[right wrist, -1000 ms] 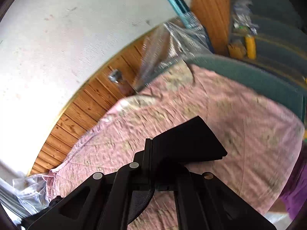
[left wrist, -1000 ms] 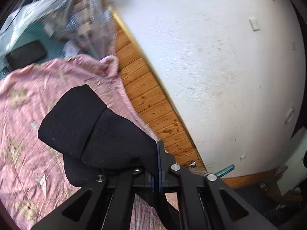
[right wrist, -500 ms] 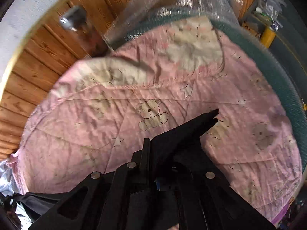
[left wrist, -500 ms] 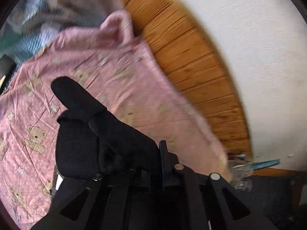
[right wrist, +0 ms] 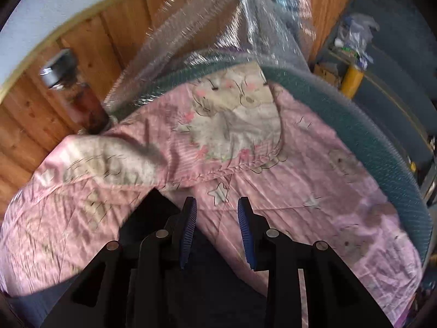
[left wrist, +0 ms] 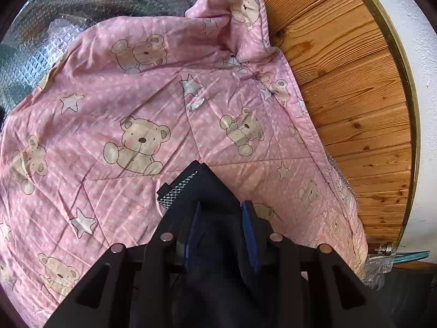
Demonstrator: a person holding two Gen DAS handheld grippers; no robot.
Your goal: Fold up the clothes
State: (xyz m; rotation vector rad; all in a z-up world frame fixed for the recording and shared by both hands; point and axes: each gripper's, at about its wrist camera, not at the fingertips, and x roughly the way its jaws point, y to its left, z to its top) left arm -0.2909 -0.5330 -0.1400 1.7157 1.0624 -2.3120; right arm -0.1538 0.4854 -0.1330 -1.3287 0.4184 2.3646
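A black garment (left wrist: 210, 191) lies on the pink teddy-bear quilt (left wrist: 136, 109), its corner with a white mesh tag (left wrist: 177, 188) pointing away from me. My left gripper (left wrist: 221, 205) is open just over it, blue pads (left wrist: 247, 229) apart, with the black cloth lying loose between and under the fingers. In the right wrist view another corner of the black garment (right wrist: 153, 213) rests on the quilt (right wrist: 314, 191). My right gripper (right wrist: 217, 201) stands open above that edge, and nothing is pinched between its pads (right wrist: 188, 229).
Wooden wall panelling (left wrist: 355, 95) runs along the quilt's far side. Bubble wrap (right wrist: 218, 32) stands at the head of the teal mattress edge (right wrist: 368, 136). A lidded glass jar (right wrist: 71, 90) sits by the panelling. A yellow object (right wrist: 352, 82) and clutter are beyond the mattress.
Both grippers came down from mid-air to the quilt with the black garment, then opened and let it go. The garment now lies flat instead of hanging.
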